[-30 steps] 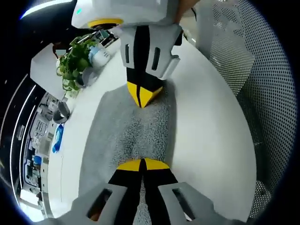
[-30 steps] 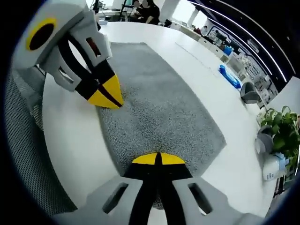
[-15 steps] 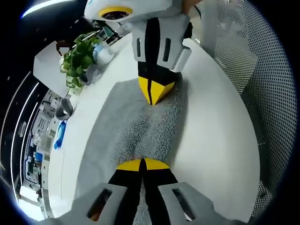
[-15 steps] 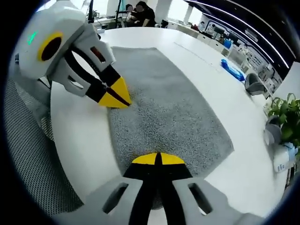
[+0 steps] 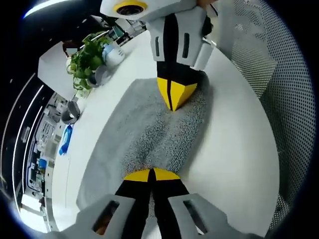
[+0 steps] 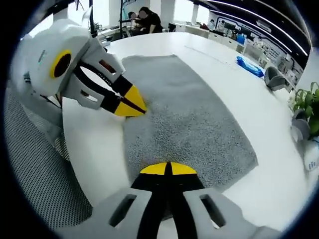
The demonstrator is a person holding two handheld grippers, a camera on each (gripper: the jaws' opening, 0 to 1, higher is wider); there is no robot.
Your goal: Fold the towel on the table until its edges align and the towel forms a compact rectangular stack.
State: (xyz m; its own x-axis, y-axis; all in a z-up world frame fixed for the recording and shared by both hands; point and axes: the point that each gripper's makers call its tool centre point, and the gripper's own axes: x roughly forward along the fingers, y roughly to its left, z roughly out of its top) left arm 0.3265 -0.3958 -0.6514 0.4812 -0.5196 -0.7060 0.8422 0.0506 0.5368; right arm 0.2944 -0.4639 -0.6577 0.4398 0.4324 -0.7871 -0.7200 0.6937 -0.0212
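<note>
The left gripper [image 5: 150,173] sits at 6 o'clock in the left gripper view. Its yellow tips are pressed together, and they pinch the near edge of the gray towel [image 5: 144,134]. The towel lies flat on the white counter [image 5: 239,149] and stretches away toward 12 o'clock. At 12 o'clock the right gripper [image 5: 174,102] comes down onto the far part of the towel. Its yellow tips are also pressed together on the towel's edge. At 10 o'clock a green plant [image 5: 84,62] stands on the counter, well apart from the towel. At 3 o'clock there is a gray mesh chair back [image 5: 279,74] past the counter's edge.

In the right gripper view, the left gripper [image 6: 132,104] comes in from 10 o'clock, tips closed on the towel's left edge. The towel [image 6: 184,119] spreads across the middle of the counter [image 6: 94,144]. The right gripper [image 6: 167,169] sits at 6 o'clock, closed on the towel's near edge. At 2 o'clock a small blue thing [image 6: 251,67] lies on the counter, too blurry to tell what it is.
</note>
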